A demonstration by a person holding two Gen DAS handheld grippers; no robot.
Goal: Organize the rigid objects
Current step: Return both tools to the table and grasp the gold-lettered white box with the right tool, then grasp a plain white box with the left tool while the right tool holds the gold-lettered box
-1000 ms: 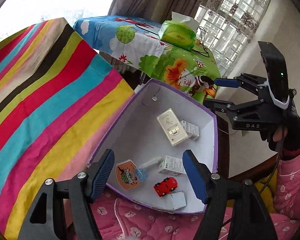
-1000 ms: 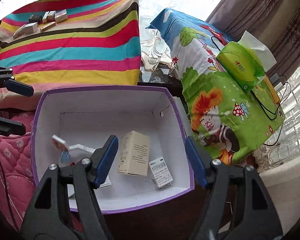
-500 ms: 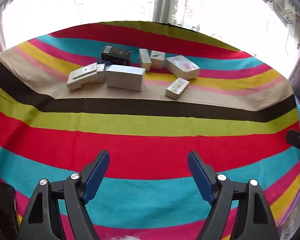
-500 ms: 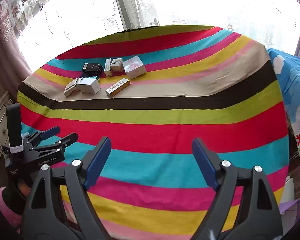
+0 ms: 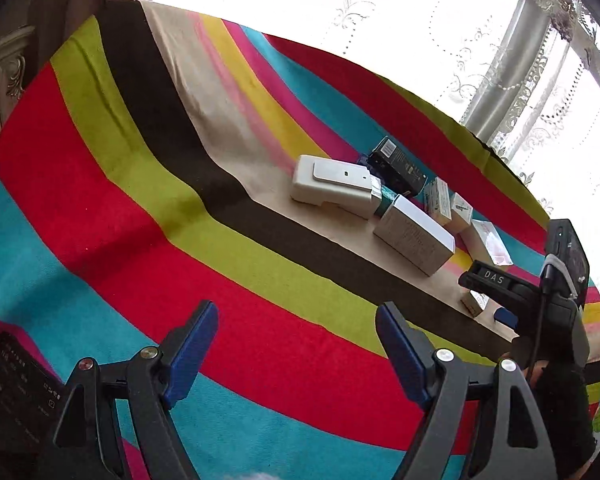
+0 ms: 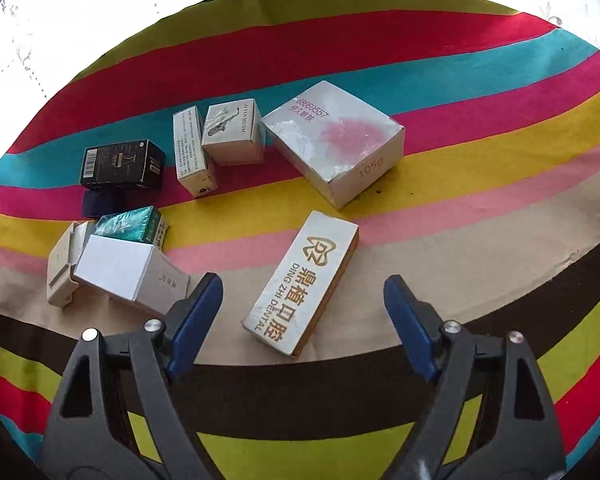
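Your right tool (image 6: 300, 312) hangs wide and empty just above the long dental box (image 6: 302, 286) lying on the striped table (image 6: 480, 208), boxes clustered toward its far edge. Your left tool (image 5: 296, 352) is wide too, holding nothing.

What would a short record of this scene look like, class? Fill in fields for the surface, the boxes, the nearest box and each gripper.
surface: striped cloth
boxes: a loose cluster of small boxes lying on the cloth
nearest box: long white box with gold lettering, lying flat just ahead of the right gripper, untouched
largest box: white box with a pink patch
dark box: black box, at the left of the cluster
left gripper: open, empty, over bare cloth
right gripper: open, empty
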